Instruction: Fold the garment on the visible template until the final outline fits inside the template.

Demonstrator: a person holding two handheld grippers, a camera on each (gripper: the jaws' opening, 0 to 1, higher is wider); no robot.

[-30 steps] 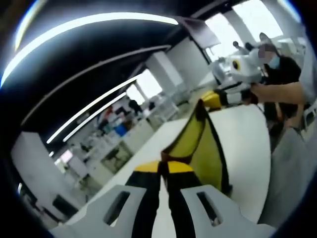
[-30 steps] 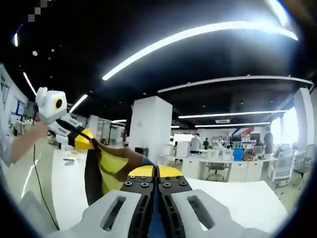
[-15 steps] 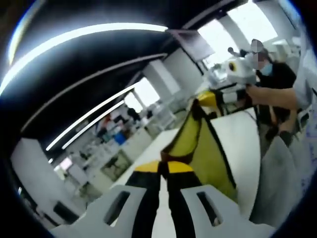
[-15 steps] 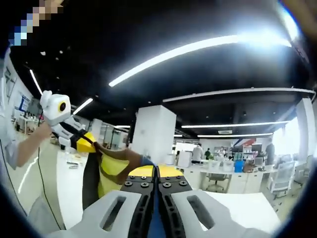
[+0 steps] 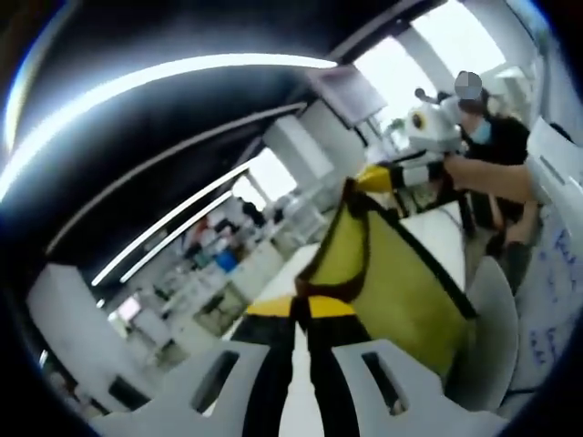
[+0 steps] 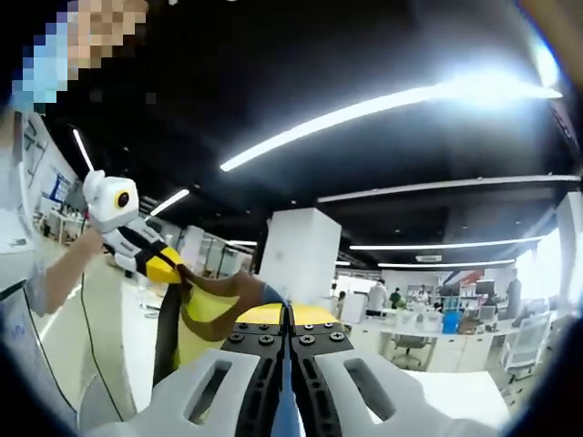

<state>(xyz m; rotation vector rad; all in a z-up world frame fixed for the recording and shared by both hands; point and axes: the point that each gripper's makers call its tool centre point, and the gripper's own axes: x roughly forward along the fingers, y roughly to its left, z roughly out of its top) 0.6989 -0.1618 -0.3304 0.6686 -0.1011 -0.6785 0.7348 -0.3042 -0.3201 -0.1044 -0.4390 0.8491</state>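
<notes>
Now both grippers are raised higher than a second ago, and the yellow garment [image 5: 383, 273] with its dark trim hangs stretched in the air between them rather than lying on the white table [image 5: 273, 273]. In the left gripper view the left gripper [image 5: 301, 305] has its jaws pressed together on one edge of the cloth, and the sheet has spread wider toward 3 o'clock, running up to the right gripper [image 5: 387, 177] at about 1 o'clock, which a hand [image 5: 487, 177] holds. In the right gripper view the right gripper [image 6: 288, 314] is likewise clamped on the garment [image 6: 205, 319], with the left gripper [image 6: 159, 264] pinching the far edge at 9 o'clock. No template can be made out in either view. To my judgement this is a lift and shake-out: the garment is being opened flat before it goes down, so folding proper has hardly begun.
</notes>
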